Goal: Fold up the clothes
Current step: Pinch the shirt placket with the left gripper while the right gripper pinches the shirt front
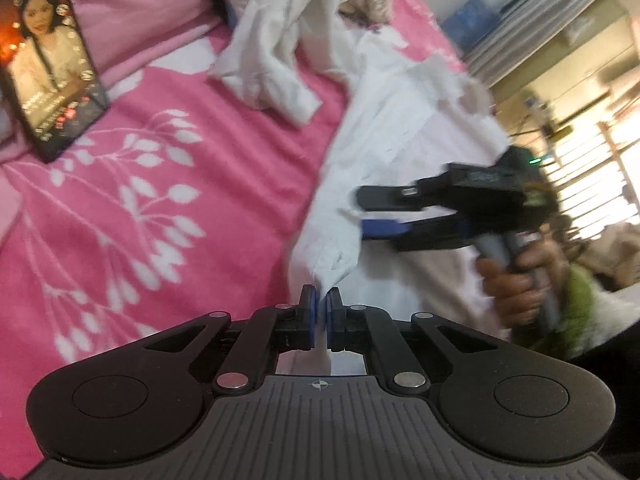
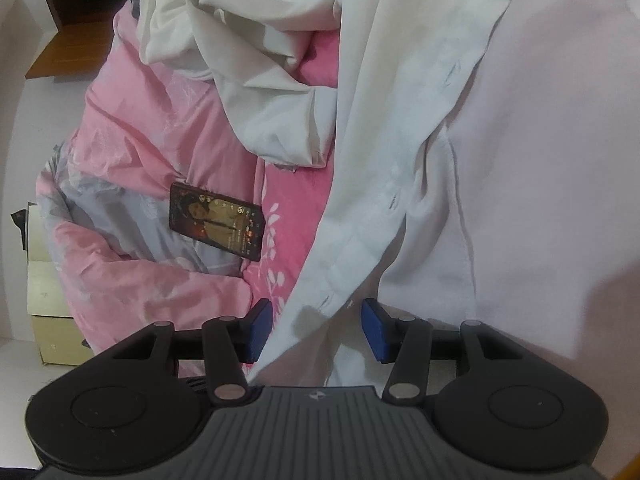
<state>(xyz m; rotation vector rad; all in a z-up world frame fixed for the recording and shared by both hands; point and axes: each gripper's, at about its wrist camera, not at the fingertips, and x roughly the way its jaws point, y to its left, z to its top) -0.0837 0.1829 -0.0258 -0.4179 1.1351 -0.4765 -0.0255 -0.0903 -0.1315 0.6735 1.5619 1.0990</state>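
Shirt (image 1: 384, 128) hem in L tool (image 1: 321, 312)

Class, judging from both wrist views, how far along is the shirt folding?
Done: nothing folded; the white shirt hangs loose. In hand: the left gripper pinches its buttonhole edge; the right gripper stands open around the placket. Left: every fold, plus the crumpled white garment.

You will find no readable text here. The phone (image 2: 216, 220) lying on the pink bed cover (image 1: 140, 200) shows a lit video with small overlay captions, but they are too blurred to read in either view.
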